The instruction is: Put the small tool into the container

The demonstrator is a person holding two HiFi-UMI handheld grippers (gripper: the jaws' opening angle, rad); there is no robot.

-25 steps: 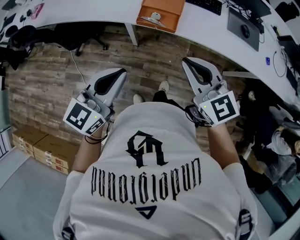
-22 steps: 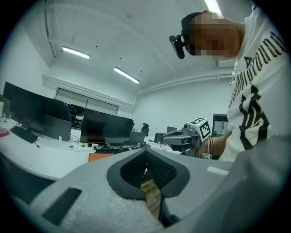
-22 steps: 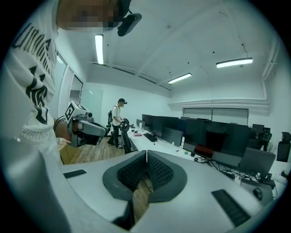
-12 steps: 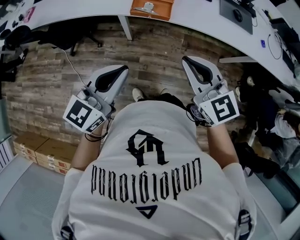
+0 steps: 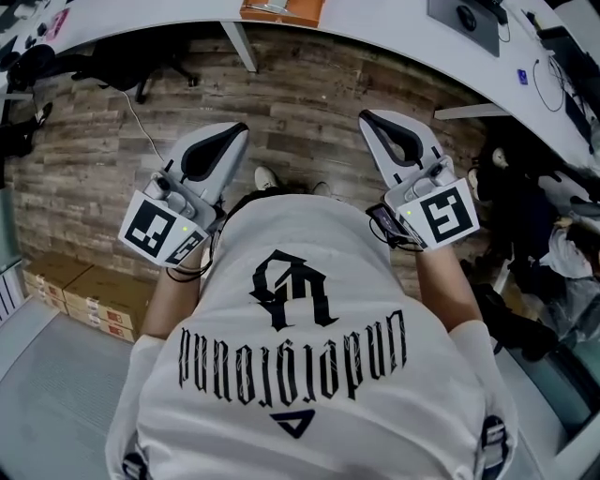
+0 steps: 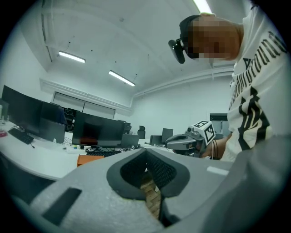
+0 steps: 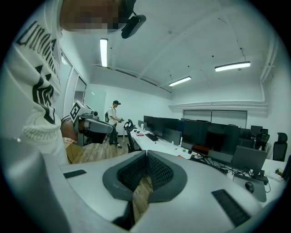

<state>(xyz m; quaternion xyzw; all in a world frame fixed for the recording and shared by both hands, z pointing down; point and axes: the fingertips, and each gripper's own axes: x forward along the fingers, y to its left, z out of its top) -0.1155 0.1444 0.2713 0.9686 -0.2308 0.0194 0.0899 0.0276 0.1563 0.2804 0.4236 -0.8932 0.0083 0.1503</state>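
My left hand-held gripper (image 5: 232, 129) and right hand-held gripper (image 5: 367, 117) hover closed and empty, well short of the flat orange container (image 5: 286, 9) on the white tabletop (image 5: 394, 28). I cannot tell whether the small tool is inside.

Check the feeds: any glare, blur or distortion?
Head view: sharp, evenly lit, though the desk bows from lens distortion. Left gripper view: round fisheye, black corners, ceiling lights bright but without flare; the shut left gripper looks clear. Right gripper view: same fisheye, no blur on the shut right gripper.
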